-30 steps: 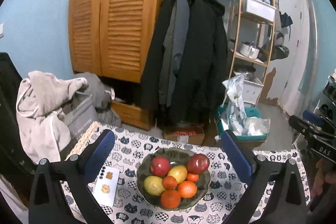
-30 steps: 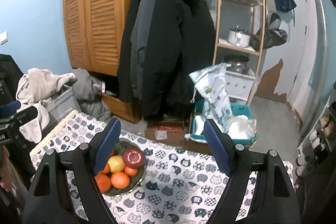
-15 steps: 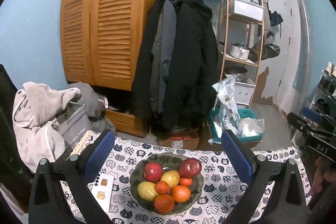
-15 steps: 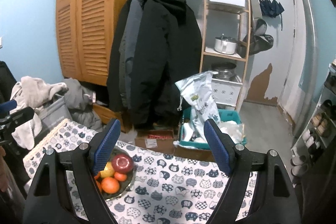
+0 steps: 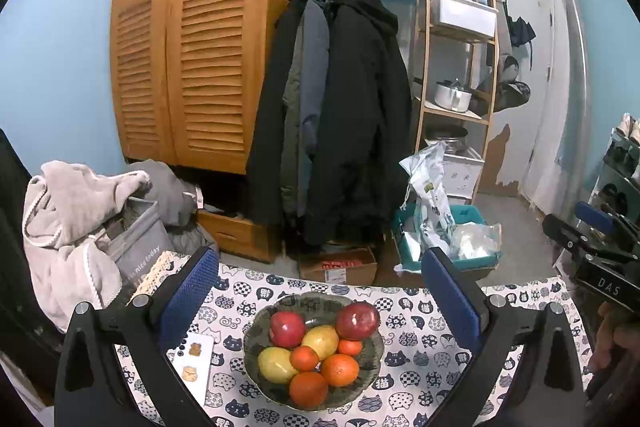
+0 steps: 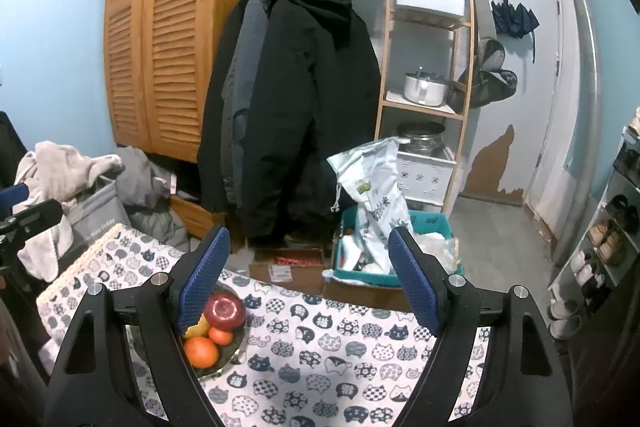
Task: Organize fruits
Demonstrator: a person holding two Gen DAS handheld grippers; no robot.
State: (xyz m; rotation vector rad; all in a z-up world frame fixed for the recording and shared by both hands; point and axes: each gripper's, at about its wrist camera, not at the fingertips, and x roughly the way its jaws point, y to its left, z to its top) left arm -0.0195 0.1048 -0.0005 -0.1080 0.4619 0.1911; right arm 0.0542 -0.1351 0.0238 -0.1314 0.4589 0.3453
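A dark green bowl (image 5: 370, 373) on the cat-print tablecloth (image 5: 424, 351) holds two red apples (image 5: 357, 320), two yellow mangoes (image 5: 276, 364) and several oranges (image 5: 339, 369). My left gripper (image 5: 320, 291) is open and empty, raised above and behind the bowl. My right gripper (image 6: 308, 269) is open and empty, to the right of the bowl (image 6: 236, 347), whose left part is hidden behind its left finger. The right gripper also shows at the right edge of the left wrist view (image 5: 592, 251).
A white card with small cookies (image 5: 194, 361) lies left of the bowl. Beyond the table's far edge stand a cardboard box (image 5: 338, 265), a teal crate with bags (image 5: 440, 239), a laundry basket with clothes (image 5: 132, 239), hanging coats and a shelf rack.
Both grippers have lifted and tilted upward, so the bowl and table have slid lower in both views. Both stay open and empty.
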